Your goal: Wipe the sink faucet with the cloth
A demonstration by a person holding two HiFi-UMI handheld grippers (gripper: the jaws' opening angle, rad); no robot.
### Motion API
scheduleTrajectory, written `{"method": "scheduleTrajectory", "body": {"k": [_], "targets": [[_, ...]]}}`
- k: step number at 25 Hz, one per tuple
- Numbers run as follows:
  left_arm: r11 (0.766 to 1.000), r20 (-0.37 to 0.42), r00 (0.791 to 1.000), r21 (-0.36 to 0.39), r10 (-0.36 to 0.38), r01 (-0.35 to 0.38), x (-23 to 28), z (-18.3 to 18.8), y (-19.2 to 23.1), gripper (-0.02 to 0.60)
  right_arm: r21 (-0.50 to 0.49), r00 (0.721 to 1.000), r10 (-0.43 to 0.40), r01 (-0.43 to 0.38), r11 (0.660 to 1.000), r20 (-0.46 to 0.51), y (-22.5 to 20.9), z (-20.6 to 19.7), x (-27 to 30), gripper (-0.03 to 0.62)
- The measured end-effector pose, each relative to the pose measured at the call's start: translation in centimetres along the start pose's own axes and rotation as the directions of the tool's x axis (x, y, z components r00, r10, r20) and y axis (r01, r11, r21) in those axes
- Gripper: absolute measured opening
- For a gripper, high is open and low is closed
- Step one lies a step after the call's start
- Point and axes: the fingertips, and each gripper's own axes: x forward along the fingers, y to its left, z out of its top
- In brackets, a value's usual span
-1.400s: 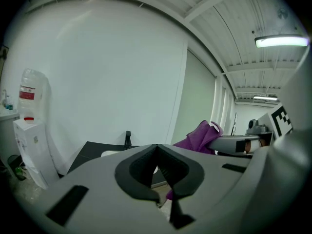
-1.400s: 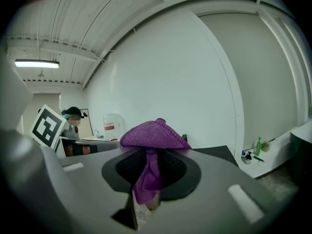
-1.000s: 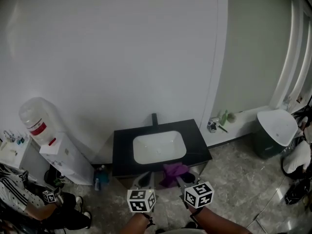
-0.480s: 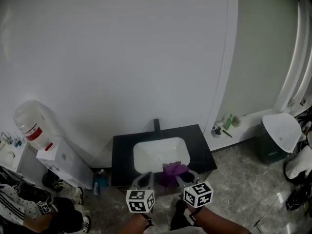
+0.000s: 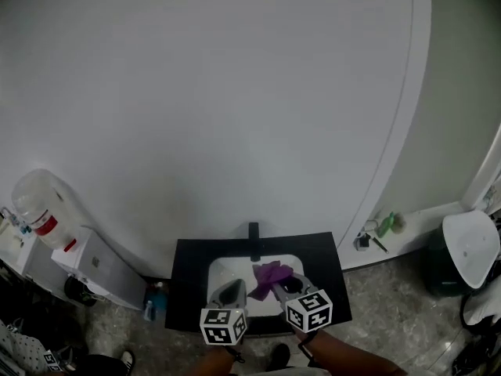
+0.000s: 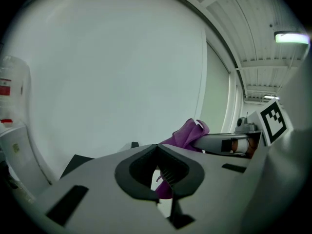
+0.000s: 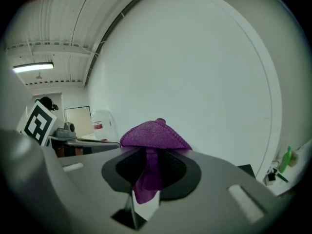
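A black faucet (image 5: 253, 232) stands at the back of a white basin (image 5: 227, 271) set in a black counter (image 5: 188, 276) against a white wall. My right gripper (image 5: 279, 286) is shut on a purple cloth (image 5: 270, 275), which bunches over the basin just in front of the faucet. In the right gripper view the cloth (image 7: 153, 134) domes above the right gripper (image 7: 148, 151) and hangs down between its jaws. My left gripper (image 5: 232, 287) hovers beside it over the basin's front. In its own view the left gripper (image 6: 157, 147) is shut with nothing in it, with the cloth (image 6: 188, 133) beyond.
A water dispenser (image 5: 92, 266) with a big bottle (image 5: 35, 202) stands left of the counter, a blue bottle (image 5: 154, 299) on the floor between them. Right of the counter, a low ledge holds a green bottle (image 5: 386, 224). A white-lidded bin (image 5: 470, 249) stands further right.
Both grippers have moved forward from the counter's front edge to over the basin, carrying the cloth close to the faucet. The head view has come closer to the wall.
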Motion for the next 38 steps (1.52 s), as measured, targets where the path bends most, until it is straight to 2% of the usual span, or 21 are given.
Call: {"method": "scheduleTrajectory", "body": {"k": [7,16,20,23,27,31,35,38], "targets": [[1.000,-0.034,0.999,-0.007,0.011,-0.011,6.3,1.5,3.0,0.005,-0.013,0.998,0.022,-0.023,1.000,-0.064,-5.2,1.3,9.2,0.071],[0.999,-0.101,0.993,-0.014,-0.053,0.052,11.5,1.7,6.4,0.005,-0.056,0.977,-0.072,0.062,0.997,-0.201,-13.8,-0.5,23.7,0.071],[0.998,-0.132,0.989,-0.026,-0.061,0.058,13.1,1.1,7.7,0.005,-0.054,0.957,-0.096,0.085,0.995,-0.273,-15.6,-3.4,27.8,0.071],[0.997,-0.145,0.987,-0.030,-0.071,0.068,14.1,0.7,8.3,0.005,-0.070,0.944,-0.104,0.086,0.994,-0.313,-16.0,-6.0,29.2,0.071],[0.997,-0.145,0.986,-0.028,-0.079,0.076,15.0,0.7,9.0,0.005,-0.064,0.947,-0.090,0.074,0.995,-0.307,-15.7,-6.7,29.0,0.069],[0.997,-0.139,0.987,-0.028,-0.080,0.077,15.3,0.9,9.7,0.005,-0.077,0.946,-0.071,0.049,0.996,-0.317,-13.5,-8.7,26.1,0.069],[0.996,-0.133,0.988,-0.031,-0.084,0.080,15.0,1.3,10.0,0.005,-0.071,0.932,-0.052,0.028,0.997,-0.359,-11.3,-10.8,22.7,0.071],[0.997,-0.143,0.987,-0.034,-0.071,0.067,13.7,1.2,11.0,0.005,-0.073,0.930,-0.058,0.033,0.997,-0.362,-10.3,-11.6,22.4,0.071]]}}
